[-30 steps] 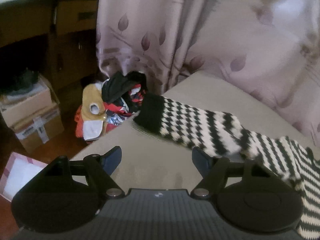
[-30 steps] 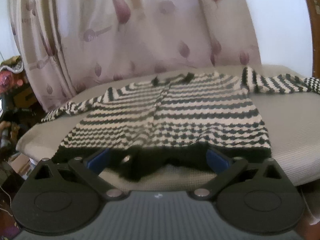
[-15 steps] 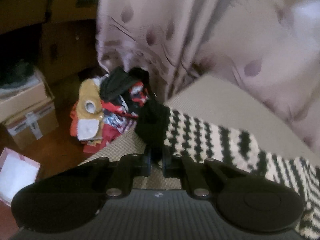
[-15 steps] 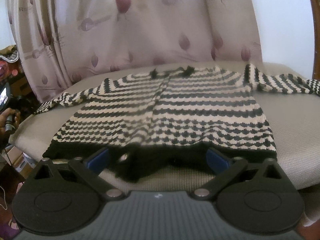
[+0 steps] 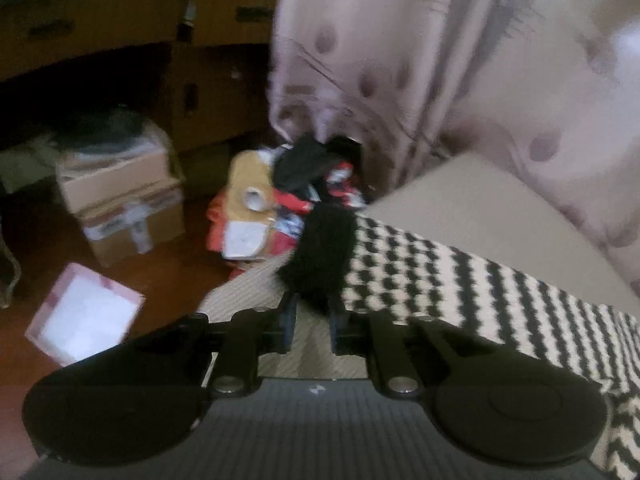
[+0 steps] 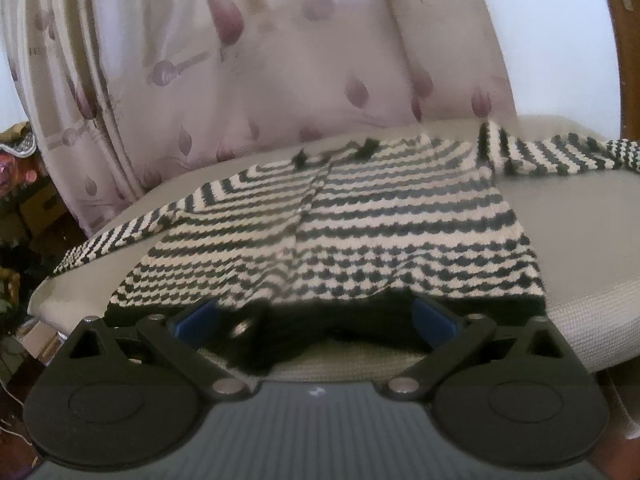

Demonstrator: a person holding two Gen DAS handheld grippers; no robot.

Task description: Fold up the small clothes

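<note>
Striped knit sweater (image 6: 360,236) flat on cushion (image 6: 580,280); left fingers (image 5: 289,312) pinch cuff (image 5: 324,256); right fingers (image 6: 196,316) spread.

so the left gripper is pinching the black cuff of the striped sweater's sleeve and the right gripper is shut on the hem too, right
Not quite. The left gripper does pinch the black cuff, but the right wrist view shows the right gripper open at the striped sweater's hem, gripping nothing.

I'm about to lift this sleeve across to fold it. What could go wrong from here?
The left tool pinches only the tip of the black cuff of the black-and-cream striped knit cardigan, so the cuff may slip free. That cuff sits near the edge of the beige cushion; if dropped, it could hang toward the clothes pile. The right tool is open over the hem, so the body may drag.
</note>
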